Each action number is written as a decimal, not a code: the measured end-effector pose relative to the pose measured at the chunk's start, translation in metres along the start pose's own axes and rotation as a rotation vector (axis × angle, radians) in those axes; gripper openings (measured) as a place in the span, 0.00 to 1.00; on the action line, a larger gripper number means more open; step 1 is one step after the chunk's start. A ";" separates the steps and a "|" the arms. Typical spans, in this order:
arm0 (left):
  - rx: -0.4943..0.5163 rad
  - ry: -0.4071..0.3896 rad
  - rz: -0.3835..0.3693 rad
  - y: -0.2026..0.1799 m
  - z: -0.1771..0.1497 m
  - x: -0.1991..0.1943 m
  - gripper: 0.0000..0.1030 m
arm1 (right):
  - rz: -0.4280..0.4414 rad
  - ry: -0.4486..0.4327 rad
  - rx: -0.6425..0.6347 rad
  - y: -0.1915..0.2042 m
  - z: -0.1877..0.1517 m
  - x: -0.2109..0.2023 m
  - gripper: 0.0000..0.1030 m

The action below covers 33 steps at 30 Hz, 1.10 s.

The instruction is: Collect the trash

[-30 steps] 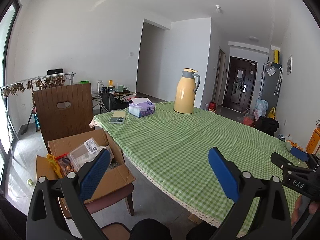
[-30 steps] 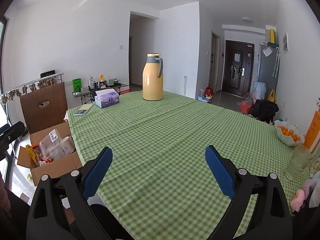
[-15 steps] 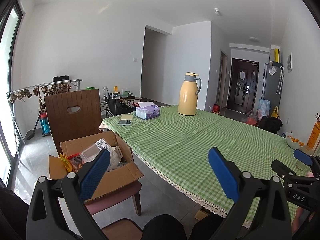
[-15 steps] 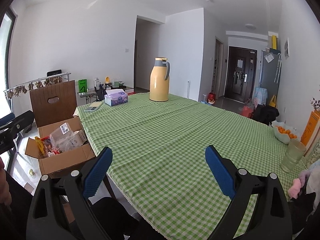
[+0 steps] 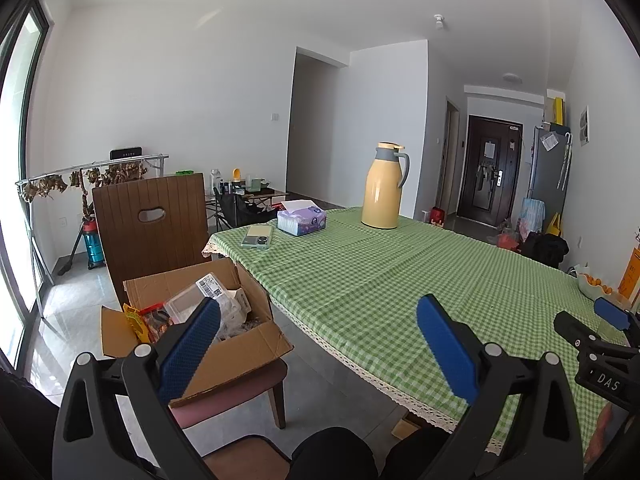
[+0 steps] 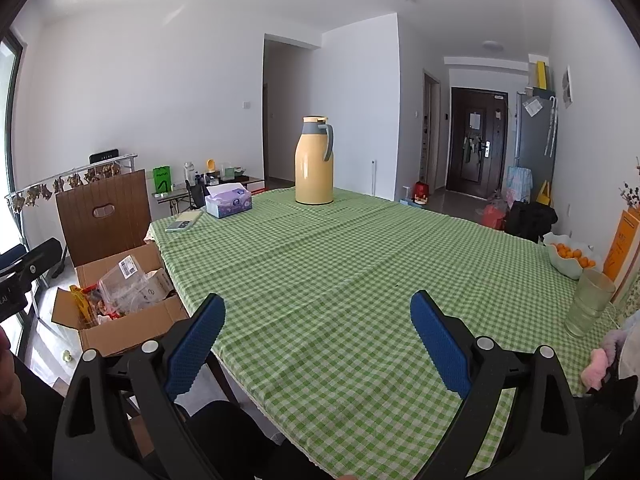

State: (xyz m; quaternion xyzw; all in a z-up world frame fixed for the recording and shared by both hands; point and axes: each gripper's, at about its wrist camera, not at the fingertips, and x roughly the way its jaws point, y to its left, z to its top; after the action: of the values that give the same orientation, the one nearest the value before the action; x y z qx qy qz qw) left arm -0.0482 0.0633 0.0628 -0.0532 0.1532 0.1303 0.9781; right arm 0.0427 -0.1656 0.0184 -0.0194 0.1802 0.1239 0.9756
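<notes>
1. Off the table's left end, a cardboard box (image 5: pixel 224 344) sits on the seat of a brown wooden chair (image 5: pixel 152 220). It holds the trash: clear plastic containers, a labelled packet and bright wrappers.
2. The left gripper (image 5: pixel 318 326) hangs in the air between that box and the table's near edge. Its blue-padded jaws stand wide apart with nothing between them.
3. The table (image 6: pixel 360 264) wears a green checked cloth. At its far left corner lie a phone (image 5: pixel 257 237) and, just beside it, a purple tissue box (image 5: pixel 302 220).
4. Further along the far side, a yellow thermos jug (image 6: pixel 314 162) stands upright with its grey handle to the right.
5. The right gripper (image 6: pixel 318 320) hovers above the near edge of the cloth, jaws spread wide and holding nothing.
6. At the right end stand a bowl of oranges (image 6: pixel 570 260) and, nearer, a clear glass (image 6: pixel 590 304). Something pink and fluffy (image 6: pixel 600 362) rests at the corner.
</notes>
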 end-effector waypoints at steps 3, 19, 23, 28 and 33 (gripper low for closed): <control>0.000 -0.002 0.004 0.001 0.000 0.000 0.93 | -0.003 -0.006 -0.004 0.001 0.000 -0.002 0.87; 0.004 -0.003 0.004 0.001 -0.001 -0.002 0.93 | 0.012 -0.016 -0.007 0.000 0.004 -0.007 0.87; 0.005 -0.002 0.004 0.002 -0.001 -0.002 0.93 | 0.010 -0.022 -0.004 0.000 0.004 -0.007 0.87; 0.006 -0.004 0.002 0.002 -0.001 -0.003 0.93 | 0.009 -0.024 -0.003 0.000 0.004 -0.007 0.87; 0.005 -0.001 -0.004 0.002 -0.001 -0.003 0.93 | 0.011 -0.033 -0.002 -0.001 0.005 -0.008 0.87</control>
State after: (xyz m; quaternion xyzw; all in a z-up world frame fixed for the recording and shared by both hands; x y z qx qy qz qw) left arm -0.0522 0.0642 0.0625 -0.0507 0.1528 0.1279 0.9786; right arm 0.0375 -0.1678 0.0259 -0.0173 0.1643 0.1299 0.9777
